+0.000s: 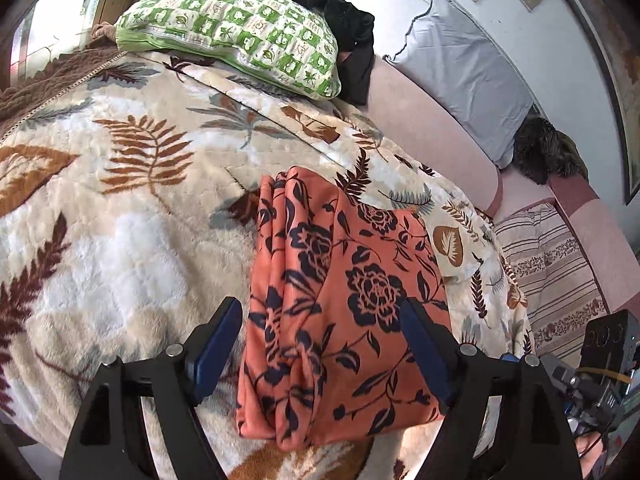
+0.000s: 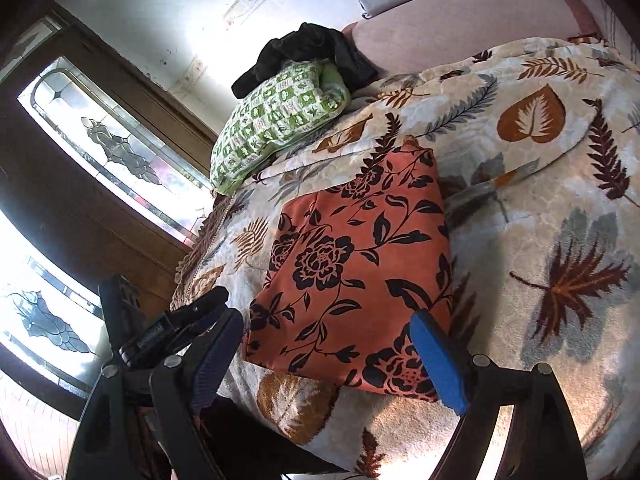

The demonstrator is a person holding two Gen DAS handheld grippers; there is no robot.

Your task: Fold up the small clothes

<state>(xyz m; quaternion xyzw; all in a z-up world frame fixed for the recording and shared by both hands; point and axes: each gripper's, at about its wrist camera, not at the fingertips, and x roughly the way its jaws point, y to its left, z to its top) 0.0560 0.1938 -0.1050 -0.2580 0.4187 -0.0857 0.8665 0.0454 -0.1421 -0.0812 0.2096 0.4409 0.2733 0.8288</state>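
On the bed, seen from the left wrist, the orange cloth (image 1: 344,304) with dark flowers lies folded on the leaf blanket (image 1: 120,208). The left gripper (image 1: 322,344) hovers over its near part with jaws wide apart; the fingers (image 1: 218,348) do not press on the cloth and hold nothing. Left of the cloth the blanket is free and wide. On the right the blanket edge comes soon, and beyond it a striped mattress (image 1: 556,272) lies lower. Far behind are a green pillow (image 1: 240,36), a black garment (image 1: 332,8) on it, and a grey pillow (image 1: 464,72) at the wall. I can read no writing.

From the right wrist, the cloth (image 2: 352,264) is a neat rectangle, its near edge close to the blanket's (image 2: 540,240) front edge. The right gripper (image 2: 326,354) is also wide open and empty, one finger at each side of the near edge. The blanket right of the cloth is free. The left gripper (image 2: 176,324) shows at the left, near a window (image 2: 112,148). A label on it is too small to read.
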